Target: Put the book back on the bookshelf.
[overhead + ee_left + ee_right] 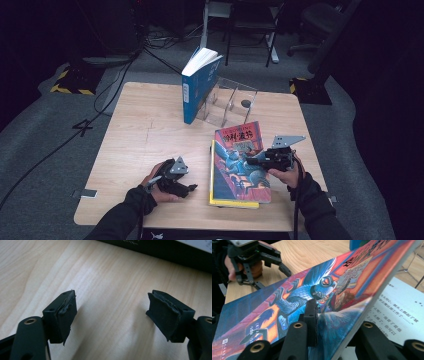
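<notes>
Two books lie stacked at the right front of the table [145, 125], largest thing in the room: the colourful book [241, 162] on top, a yellow book [213, 175] peeking out along its left edge and under its near end. Farther back a blue book [197, 87] stands upright against a clear rack [231, 102]. The right gripper [252, 161] comes in from the colourful book's right edge, and in the right gripper view its jaws are clamped on the raised front cover [317, 302], one pad on top and one beneath, with a printed page [399, 307] showing underneath. The left gripper [192, 189] rests low on bare wood just left of the stack, jaws apart with nothing between them, its pads [67, 315] worn and frayed.
</notes>
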`<state>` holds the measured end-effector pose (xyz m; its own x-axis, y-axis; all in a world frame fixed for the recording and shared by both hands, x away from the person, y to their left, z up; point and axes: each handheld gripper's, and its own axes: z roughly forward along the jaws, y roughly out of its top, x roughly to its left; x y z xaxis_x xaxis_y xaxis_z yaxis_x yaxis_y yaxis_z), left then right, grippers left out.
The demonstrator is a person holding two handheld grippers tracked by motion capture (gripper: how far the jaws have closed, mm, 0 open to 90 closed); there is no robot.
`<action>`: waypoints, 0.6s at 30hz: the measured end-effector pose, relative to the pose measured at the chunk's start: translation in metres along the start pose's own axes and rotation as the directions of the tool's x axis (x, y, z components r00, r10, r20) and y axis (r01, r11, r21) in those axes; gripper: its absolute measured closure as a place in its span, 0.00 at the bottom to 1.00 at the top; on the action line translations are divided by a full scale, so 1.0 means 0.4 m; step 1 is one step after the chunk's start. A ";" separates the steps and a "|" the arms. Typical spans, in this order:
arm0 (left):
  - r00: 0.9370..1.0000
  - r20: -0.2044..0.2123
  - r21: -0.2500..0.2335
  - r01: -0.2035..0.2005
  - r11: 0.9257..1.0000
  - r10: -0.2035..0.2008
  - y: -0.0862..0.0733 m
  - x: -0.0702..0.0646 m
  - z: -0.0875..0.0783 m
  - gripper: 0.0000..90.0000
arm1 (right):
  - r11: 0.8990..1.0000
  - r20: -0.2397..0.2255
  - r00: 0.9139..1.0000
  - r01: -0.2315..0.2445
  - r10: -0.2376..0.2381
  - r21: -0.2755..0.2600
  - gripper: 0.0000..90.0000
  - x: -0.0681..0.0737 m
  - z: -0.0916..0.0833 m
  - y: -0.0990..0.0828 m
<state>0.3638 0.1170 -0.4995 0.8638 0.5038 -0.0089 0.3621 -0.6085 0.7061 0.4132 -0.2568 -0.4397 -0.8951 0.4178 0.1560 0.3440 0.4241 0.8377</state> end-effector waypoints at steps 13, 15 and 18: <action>0.999 -0.048 -0.052 0.007 0.999 -0.010 0.058 0.065 0.023 0.40 | 0.999 -0.033 0.999 0.036 -0.037 -0.018 0.83 0.035 0.023 0.015; 0.999 -0.048 -0.044 0.001 0.999 -0.003 0.070 0.072 0.036 0.43 | 0.999 -0.034 0.999 0.036 -0.037 -0.024 0.83 0.035 0.024 0.014; 0.999 -0.039 -0.041 -0.012 0.999 0.010 0.082 0.076 0.051 0.44 | 0.999 -0.029 0.999 0.038 -0.039 -0.032 0.83 0.036 0.023 0.011</action>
<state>0.4091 0.1001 -0.4911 0.8531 0.5211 0.0264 0.3371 -0.5891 0.7344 0.4043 -0.2416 -0.4384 -0.9157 0.3772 0.1385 0.3003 0.4135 0.8596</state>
